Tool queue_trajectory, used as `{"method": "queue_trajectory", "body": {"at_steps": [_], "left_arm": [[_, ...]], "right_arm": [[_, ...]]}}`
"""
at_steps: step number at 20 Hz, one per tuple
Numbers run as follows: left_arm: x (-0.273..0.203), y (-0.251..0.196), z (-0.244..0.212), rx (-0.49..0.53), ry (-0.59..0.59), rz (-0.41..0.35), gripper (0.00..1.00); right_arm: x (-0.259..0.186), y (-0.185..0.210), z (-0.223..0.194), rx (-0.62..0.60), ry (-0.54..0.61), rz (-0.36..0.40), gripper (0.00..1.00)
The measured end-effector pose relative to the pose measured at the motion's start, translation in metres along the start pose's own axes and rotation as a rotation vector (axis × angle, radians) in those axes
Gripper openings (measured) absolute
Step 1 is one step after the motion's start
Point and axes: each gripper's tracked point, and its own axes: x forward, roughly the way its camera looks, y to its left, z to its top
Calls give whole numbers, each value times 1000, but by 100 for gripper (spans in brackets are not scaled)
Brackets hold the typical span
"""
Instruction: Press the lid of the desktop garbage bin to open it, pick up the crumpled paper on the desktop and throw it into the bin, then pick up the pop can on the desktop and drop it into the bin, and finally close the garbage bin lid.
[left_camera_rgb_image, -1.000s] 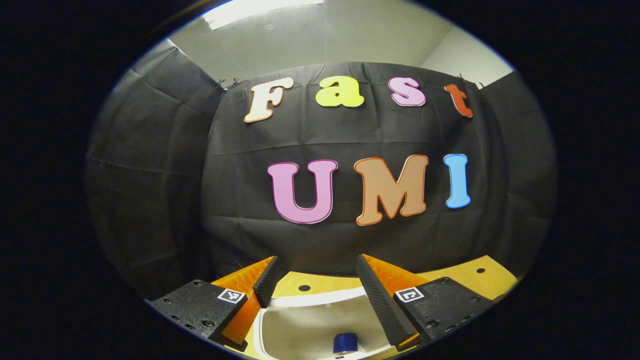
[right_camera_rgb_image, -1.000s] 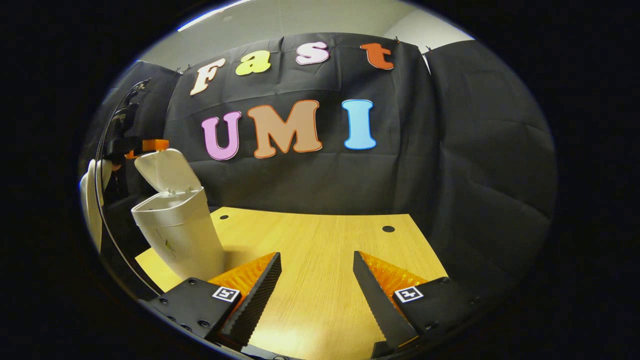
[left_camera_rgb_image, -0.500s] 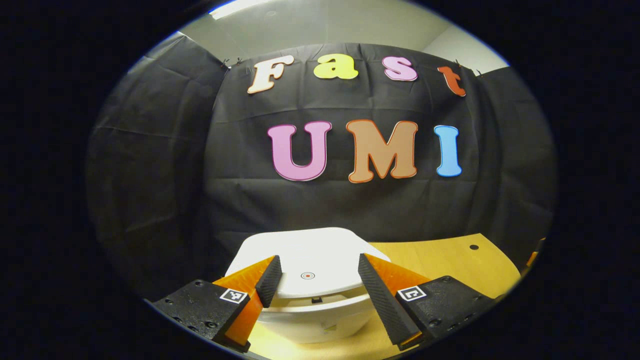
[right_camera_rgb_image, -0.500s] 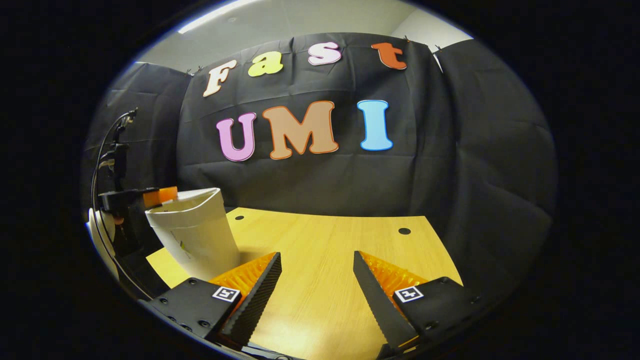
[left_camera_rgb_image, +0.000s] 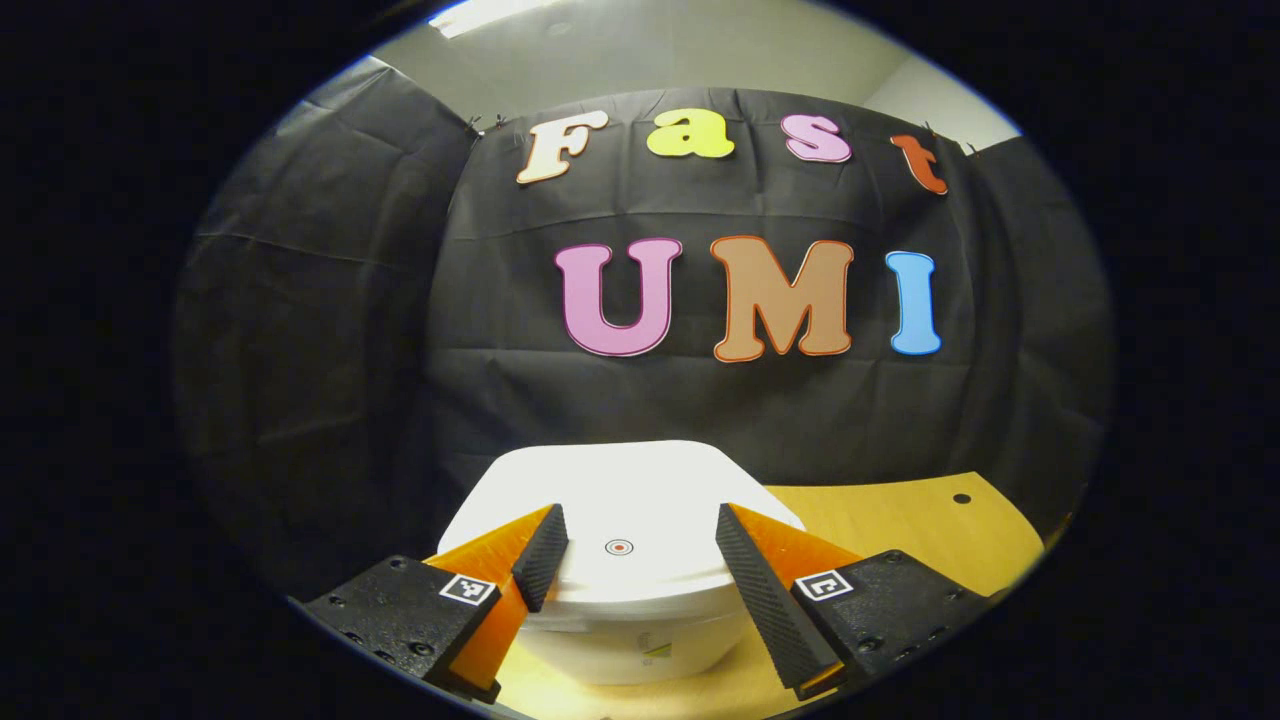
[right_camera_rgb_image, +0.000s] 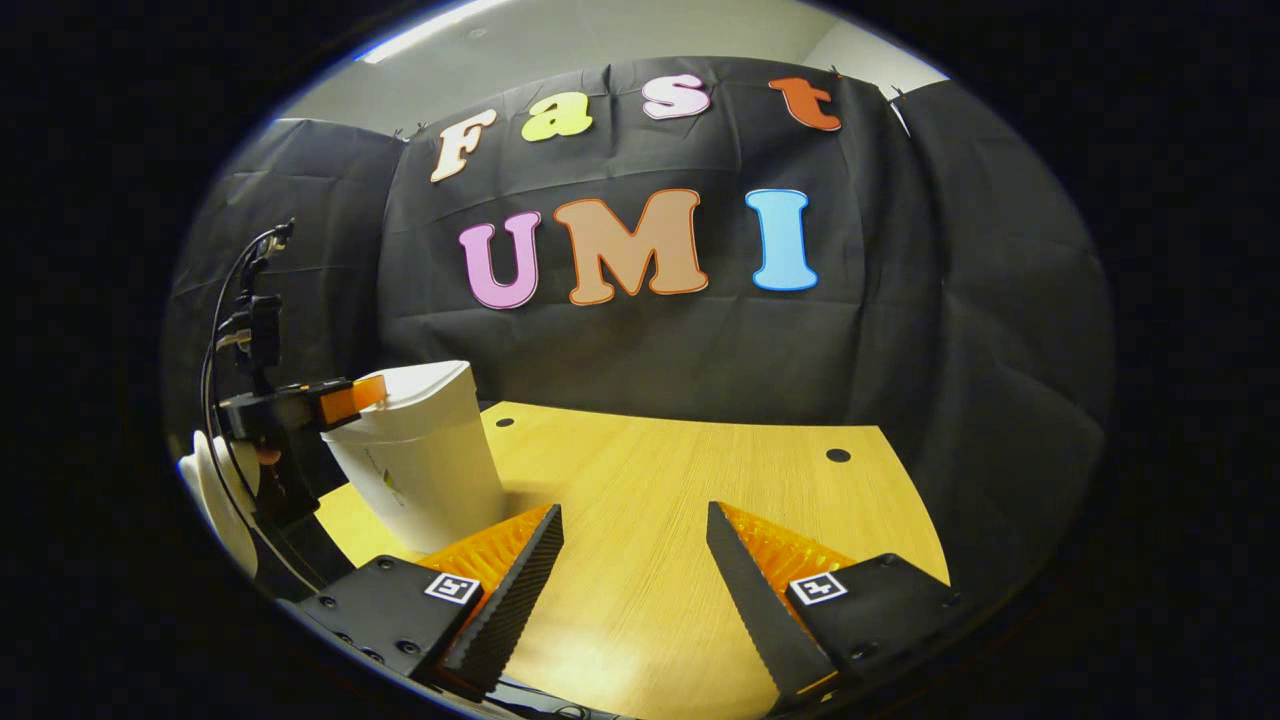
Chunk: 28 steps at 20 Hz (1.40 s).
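On the wooden desktop (right_camera_rgb_image: 680, 480) the white garbage bin (right_camera_rgb_image: 425, 470) stands at the left, its lid (left_camera_rgb_image: 620, 500) lowered. The left gripper (left_camera_rgb_image: 630, 545) is spread over the lid; the right gripper (right_camera_rgb_image: 632, 570) is parted, empty. An unlatched lid could spring open if released early.

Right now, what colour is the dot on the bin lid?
Red, ringed, on the white bin lid; the left gripper view shows it best.

red ring mark on bin lid (left_camera_rgb_image: 618, 546), no readable text
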Motion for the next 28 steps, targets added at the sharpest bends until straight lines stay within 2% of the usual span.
{"method": "queue_trajectory", "body": {"at_steps": [3,5,6,7,9,11,13,15,16,19,21,22,25,28], "left_arm": [[2,-1,-3,48,-39,21,93],[1,0,-7,4,-32,24,93],[0,-1,-3,4,-57,23,94],[2,-2,-5,17,-60,21,95],[1,-1,-3,11,-77,18,94],[0,-5,3,46,-120,3,94],[2,-3,2,68,-109,-7,93],[0,-5,3,23,-91,-16,92],[-2,-5,4,6,-85,-18,94],[-15,-12,10,-65,-90,-34,94],[-34,-19,37,-75,-180,-49,94],[-44,-23,54,-50,-232,-55,93],[-61,-54,78,76,-301,-127,93],[-88,-90,90,100,-353,-228,93]], "right_arm": [[2,-1,2,-10,1,-9,96],[3,-3,-3,-6,10,-14,96],[2,-3,-4,-1,12,-16,93],[3,-2,-4,7,13,-13,96],[5,2,0,15,8,-1,96],[5,3,1,6,-5,-1,96],[5,3,6,0,-15,-2,96],[5,8,9,4,-22,5,96],[4,11,9,6,-26,8,99],[4,20,12,20,-48,8,96],[3,26,16,39,-75,8,96],[3,30,17,44,-83,9,96],[1,36,22,42,-104,7,94],[-3,38,28,45,-131,6,97]]}}
